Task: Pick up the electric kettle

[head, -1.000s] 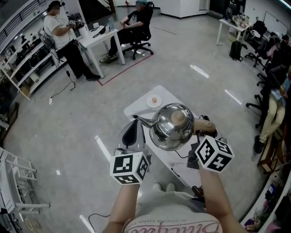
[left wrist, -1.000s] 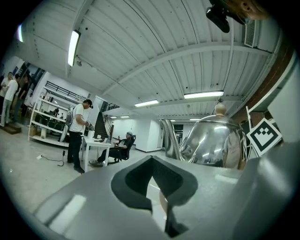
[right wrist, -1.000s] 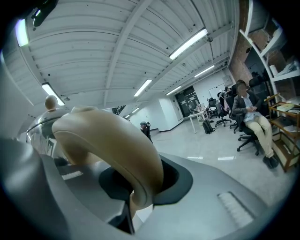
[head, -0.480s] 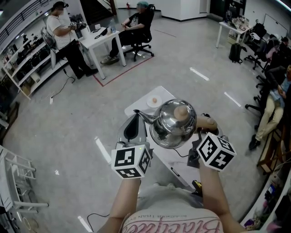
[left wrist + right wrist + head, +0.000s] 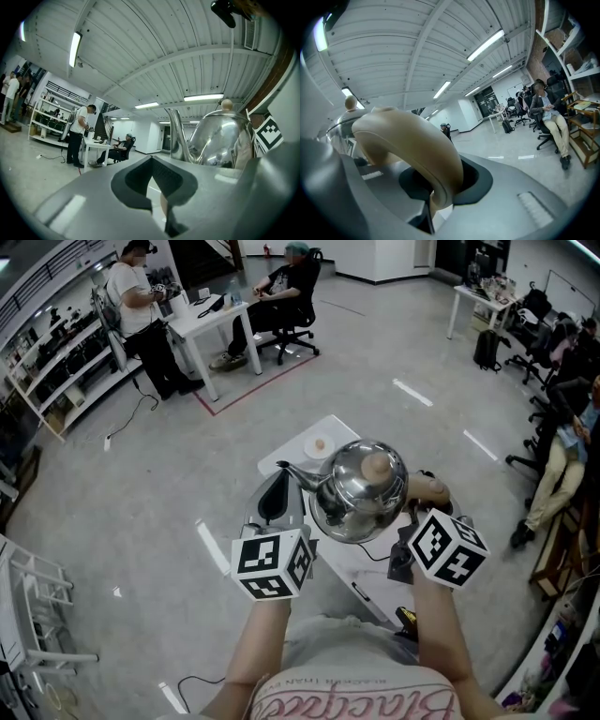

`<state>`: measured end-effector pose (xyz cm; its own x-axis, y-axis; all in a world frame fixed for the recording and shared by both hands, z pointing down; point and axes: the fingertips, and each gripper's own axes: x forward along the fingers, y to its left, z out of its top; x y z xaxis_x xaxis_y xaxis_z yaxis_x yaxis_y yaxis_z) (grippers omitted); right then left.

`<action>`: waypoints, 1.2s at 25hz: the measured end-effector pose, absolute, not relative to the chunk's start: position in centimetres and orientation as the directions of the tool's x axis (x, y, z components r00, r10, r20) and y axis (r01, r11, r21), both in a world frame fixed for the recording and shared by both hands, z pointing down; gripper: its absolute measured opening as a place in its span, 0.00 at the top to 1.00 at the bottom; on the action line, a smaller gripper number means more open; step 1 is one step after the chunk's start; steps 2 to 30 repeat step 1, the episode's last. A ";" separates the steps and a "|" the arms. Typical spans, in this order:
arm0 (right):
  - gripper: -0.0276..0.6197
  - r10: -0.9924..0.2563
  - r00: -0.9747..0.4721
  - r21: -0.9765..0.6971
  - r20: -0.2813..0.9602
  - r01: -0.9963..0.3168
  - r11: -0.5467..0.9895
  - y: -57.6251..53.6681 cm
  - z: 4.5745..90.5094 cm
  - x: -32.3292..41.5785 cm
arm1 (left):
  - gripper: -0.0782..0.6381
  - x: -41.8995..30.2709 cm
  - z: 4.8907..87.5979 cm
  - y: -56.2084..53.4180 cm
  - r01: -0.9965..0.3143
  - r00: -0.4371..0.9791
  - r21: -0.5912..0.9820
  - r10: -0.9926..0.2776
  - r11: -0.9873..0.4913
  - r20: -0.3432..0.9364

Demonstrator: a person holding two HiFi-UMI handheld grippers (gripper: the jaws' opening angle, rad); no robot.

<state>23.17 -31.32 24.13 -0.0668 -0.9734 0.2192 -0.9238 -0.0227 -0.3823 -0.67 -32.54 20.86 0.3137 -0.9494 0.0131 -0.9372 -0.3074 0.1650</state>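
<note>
Tabletop (image 5: 286,457) below, electric kettle (image 5: 361,491) lifted at frame centre; right gripper (image 5: 430,206) clamps its handle (image 5: 412,140), left gripper (image 5: 159,206) closed, empty: kettle may swing, slip.

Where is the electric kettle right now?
In the head view the electric kettle is held at centre, over the small white table, its spout toward the left gripper; the right gripper is shut on its beige handle.
</note>
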 end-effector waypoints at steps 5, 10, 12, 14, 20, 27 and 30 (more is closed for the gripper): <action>0.83 -0.974 -0.067 -0.383 0.218 -0.924 -0.022 -31.0 24.3 23.4 | 0.89 -0.4 21.1 -32.2 -0.937 0.314 0.165 -0.949 -0.308 0.013; 0.83 -0.974 -0.067 -0.383 0.218 -0.924 -0.022 -31.0 24.3 23.4 | 0.89 -0.4 21.1 -32.2 -0.937 0.314 0.165 -0.949 -0.308 0.013; 0.83 -0.974 -0.067 -0.383 0.218 -0.924 -0.022 -31.0 24.3 23.4 | 0.89 -0.4 21.1 -32.2 -0.937 0.314 0.165 -0.949 -0.308 0.013; 0.83 -0.974 -0.067 -0.383 0.218 -0.924 -0.022 -31.0 24.3 23.4 | 0.89 -0.4 21.1 -32.2 -0.937 0.314 0.165 -0.949 -0.308 0.013; 0.83 -0.974 -0.067 -0.383 0.218 -0.924 -0.022 -31.0 24.3 23.4 | 0.89 -0.4 21.1 -32.2 -0.937 0.314 0.165 -0.949 -0.308 0.013; 0.83 -0.974 -0.067 -0.383 0.218 -0.924 -0.022 -31.0 24.3 23.4 | 0.89 -0.4 21.1 -32.2 -0.937 0.314 0.165 -0.949 -0.308 0.013; 0.83 -0.974 -0.067 -0.383 0.218 -0.924 -0.022 -31.0 24.3 23.4 | 0.89 -0.4 21.1 -32.2 -0.937 0.314 0.165 -0.949 -0.308 0.013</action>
